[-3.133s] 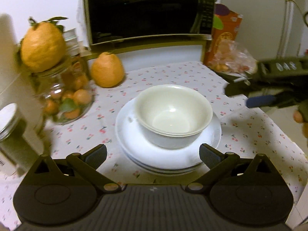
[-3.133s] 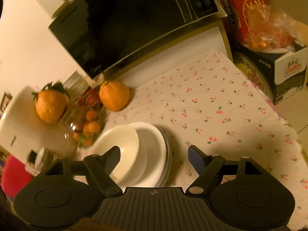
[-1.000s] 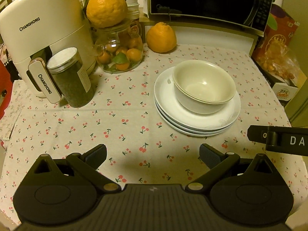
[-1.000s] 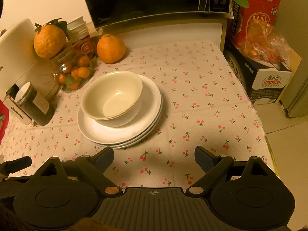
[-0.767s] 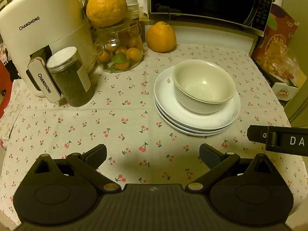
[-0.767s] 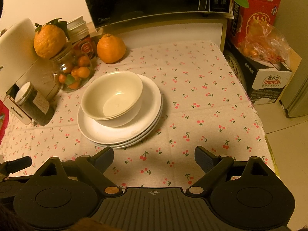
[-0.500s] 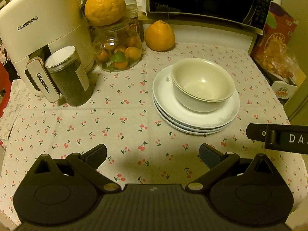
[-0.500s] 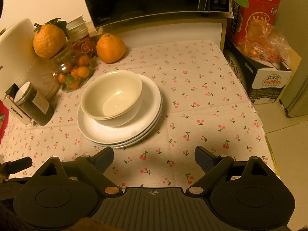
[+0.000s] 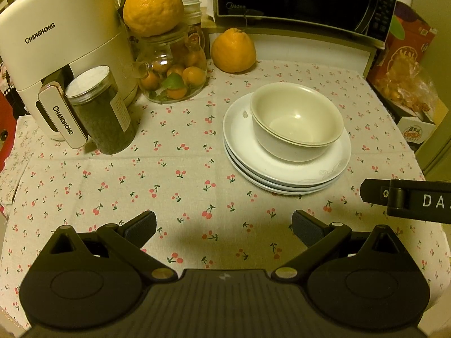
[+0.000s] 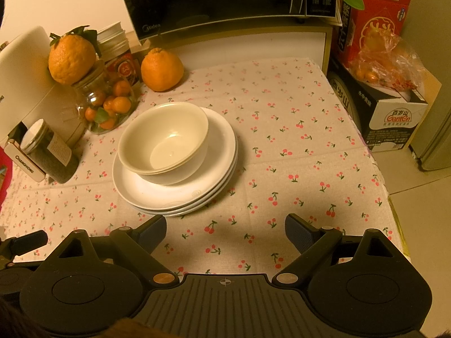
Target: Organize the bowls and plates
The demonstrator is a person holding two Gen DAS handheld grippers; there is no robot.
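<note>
Two nested bowls point(image 9: 296, 121) on three stacked plates point(image 9: 284, 171), table point(image 9: 169, 174) centre; left gripper point(image 9: 224, 225) and right gripper point(image 10: 225, 229) at 6 o'clock, both released, empty.

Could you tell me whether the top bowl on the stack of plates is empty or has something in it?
Empty. The top bowl sits upright on the plates, and both views show its bare, glossy bottom with nothing inside.

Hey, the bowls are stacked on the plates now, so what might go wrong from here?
1. The nested bowls sit off-centre on the plate stack, toward the glass fruit jar; a nudge could slide them.
2. The large orange balanced on that jar's lid may roll off if the table is bumped.
3. Both tongs, left and right, hang open near the stack's front edge and could clip it.
</note>
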